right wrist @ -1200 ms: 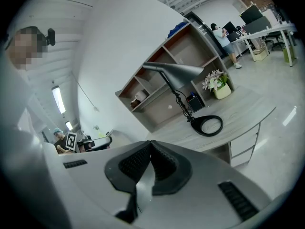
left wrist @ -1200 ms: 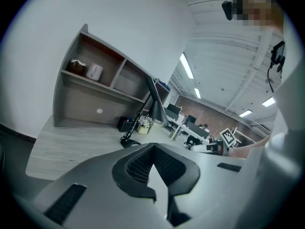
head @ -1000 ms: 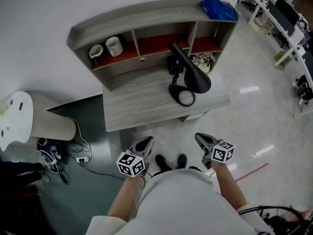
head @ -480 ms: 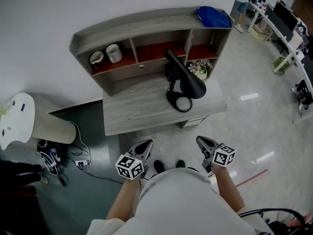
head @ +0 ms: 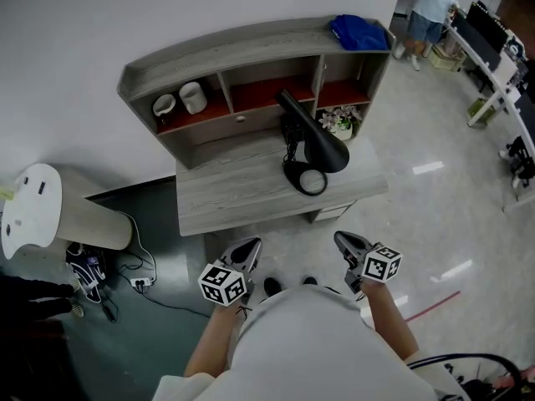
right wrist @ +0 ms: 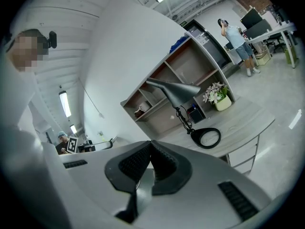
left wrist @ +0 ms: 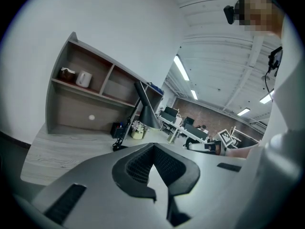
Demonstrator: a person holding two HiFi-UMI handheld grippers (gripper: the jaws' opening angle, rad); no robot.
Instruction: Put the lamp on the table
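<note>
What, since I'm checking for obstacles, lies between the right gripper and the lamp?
Only bare floor and the table's front edge; nothing stands between the right gripper and the lamp. The head view shows this best.

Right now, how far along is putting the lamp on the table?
Done: the lamp stands on the table, base flat. In hand: nothing; the left hand-held gripper and right hand-held gripper are shut, empty, short of the table. Left: apparently nothing.

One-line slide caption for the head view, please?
A black cone-shade desk lamp on grey wooden desk; left gripper and right gripper shut, empty, short of it.
</note>
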